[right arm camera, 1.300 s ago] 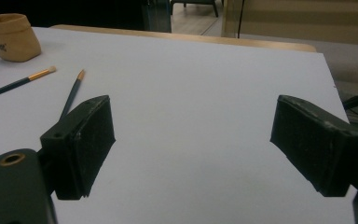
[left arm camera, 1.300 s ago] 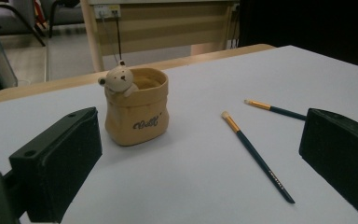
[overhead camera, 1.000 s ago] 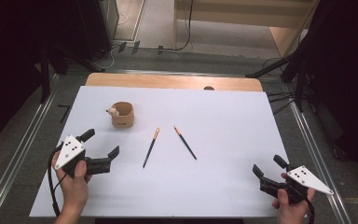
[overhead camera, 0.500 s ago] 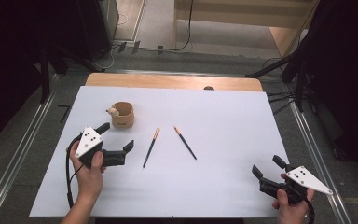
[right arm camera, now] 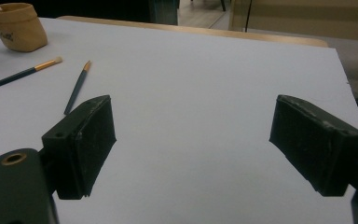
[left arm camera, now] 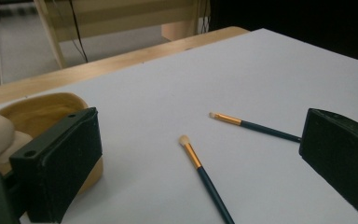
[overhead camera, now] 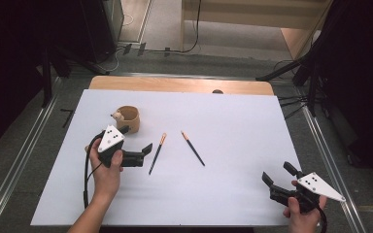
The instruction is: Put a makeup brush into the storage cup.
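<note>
On the bench (overhead camera: 233,204), the left tongs (overhead camera: 137,145) have slid toward the nearer brush (overhead camera: 157,153), jaws wide and empty, likely preparing a grasp; the right tongs (overhead camera: 278,177) rest wide open.

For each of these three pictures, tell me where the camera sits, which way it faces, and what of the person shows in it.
High view: above the near edge, looking forward and down on the table; forearms, left gripper, right gripper.
Left gripper view: rides the left gripper, faces both brushes; open jaws show.
Right gripper view: rides the right gripper, faces across the table; open jaws show.
Shared: near brush, far brush, wooden cup.
</note>
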A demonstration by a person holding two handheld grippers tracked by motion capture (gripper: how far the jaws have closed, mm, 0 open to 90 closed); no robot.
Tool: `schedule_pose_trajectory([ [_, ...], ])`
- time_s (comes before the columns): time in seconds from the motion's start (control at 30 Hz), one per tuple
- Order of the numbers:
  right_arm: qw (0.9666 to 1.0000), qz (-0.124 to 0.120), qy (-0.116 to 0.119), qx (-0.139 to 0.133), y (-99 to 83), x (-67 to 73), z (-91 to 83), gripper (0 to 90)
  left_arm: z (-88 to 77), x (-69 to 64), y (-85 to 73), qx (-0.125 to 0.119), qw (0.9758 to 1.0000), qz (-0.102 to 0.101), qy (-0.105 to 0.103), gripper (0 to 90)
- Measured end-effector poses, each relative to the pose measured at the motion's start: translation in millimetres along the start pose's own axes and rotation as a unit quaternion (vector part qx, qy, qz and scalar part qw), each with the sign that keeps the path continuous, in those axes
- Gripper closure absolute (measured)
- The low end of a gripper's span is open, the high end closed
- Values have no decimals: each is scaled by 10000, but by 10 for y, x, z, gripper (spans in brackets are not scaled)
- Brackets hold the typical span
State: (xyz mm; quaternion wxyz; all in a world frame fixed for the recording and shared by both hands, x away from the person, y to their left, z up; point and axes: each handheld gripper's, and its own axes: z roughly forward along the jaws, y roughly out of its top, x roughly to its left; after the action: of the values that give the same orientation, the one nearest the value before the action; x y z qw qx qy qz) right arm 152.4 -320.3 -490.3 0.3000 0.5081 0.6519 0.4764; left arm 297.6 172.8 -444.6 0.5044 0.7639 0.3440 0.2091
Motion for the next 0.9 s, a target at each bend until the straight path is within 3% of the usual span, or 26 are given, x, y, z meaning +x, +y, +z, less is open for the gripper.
schedule_pose_trajectory([
  [0.27, 10000, -2, -2, 25, -5, -9, 3, 148, 199, 6, 25, 598, 9979, -240, -76, 0],
  [0.43, 10000, 43, -20, 54, -7, -13, 5, 151, 274, -2, 56, 883, 9958, -245, -45, 0],
  [0.57, 10000, 44, -37, 60, -8, -17, 7, 151, 349, 2, 70, 1234, 9919, -315, 16, 0],
  [0.73, 10000, 51, -29, 74, -9, -15, 9, 151, 432, -31, 73, 1572, 9872, -220, 169, 0],
  [0.77, 10000, 51, -29, 74, -9, -15, 9, 151, 432, -31, 73, 1572, 9872, -220, 169, 0],
  [0.9, 9999, 73, -59, 123, -14, -19, 20, 153, 527, -72, 77, 1919, 9808, -327, 113, 0],
])
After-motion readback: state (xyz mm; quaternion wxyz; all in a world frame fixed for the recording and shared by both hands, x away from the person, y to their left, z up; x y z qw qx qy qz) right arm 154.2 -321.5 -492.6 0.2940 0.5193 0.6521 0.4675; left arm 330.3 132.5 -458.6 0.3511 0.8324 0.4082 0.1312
